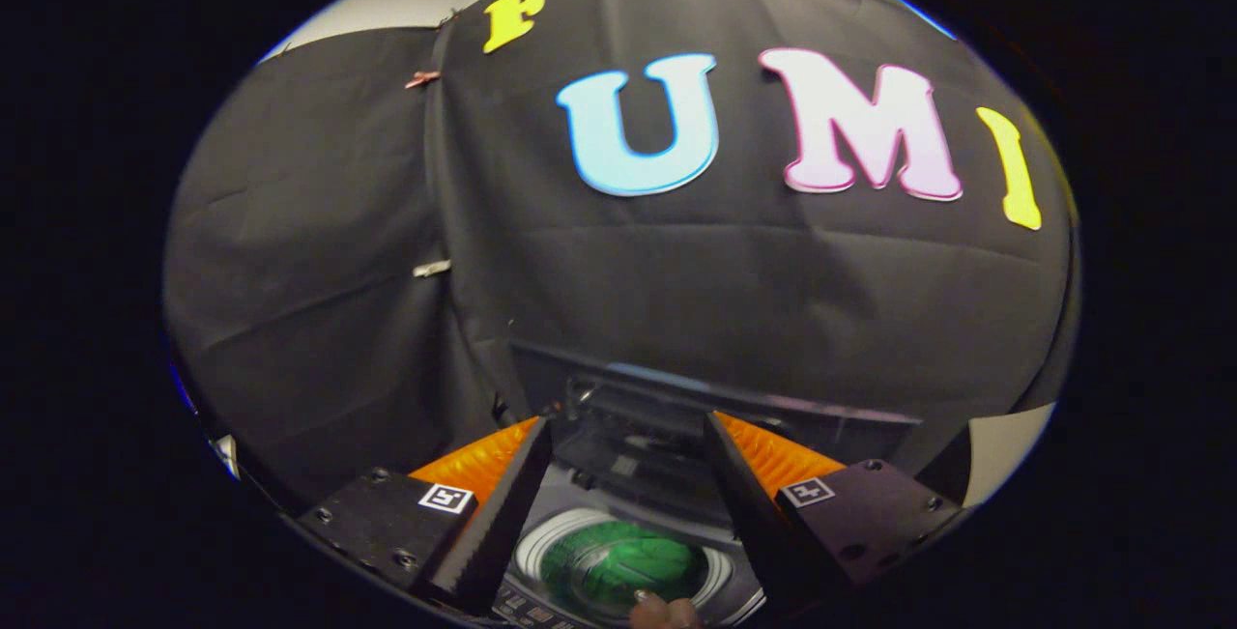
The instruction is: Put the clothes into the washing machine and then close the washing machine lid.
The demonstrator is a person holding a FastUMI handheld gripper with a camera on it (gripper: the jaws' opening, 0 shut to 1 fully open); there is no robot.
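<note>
Below and between my fingers lies the washing machine's round drum opening [717, 563], with green clothes [620, 563] lying inside it. The machine's dark lid [696, 397] stands raised just beyond the fingertips, against the booth wall. My gripper [628, 431] hovers above the drum, open, with a wide gap and nothing held between the fingers. A fingertip of a hand [662, 610] shows at the machine's near edge, by the control panel [527, 610].
Black cloth walls [319, 252] close in the booth behind and to the left of the machine. A pale surface [1005, 445] shows to the right of the machine.
</note>
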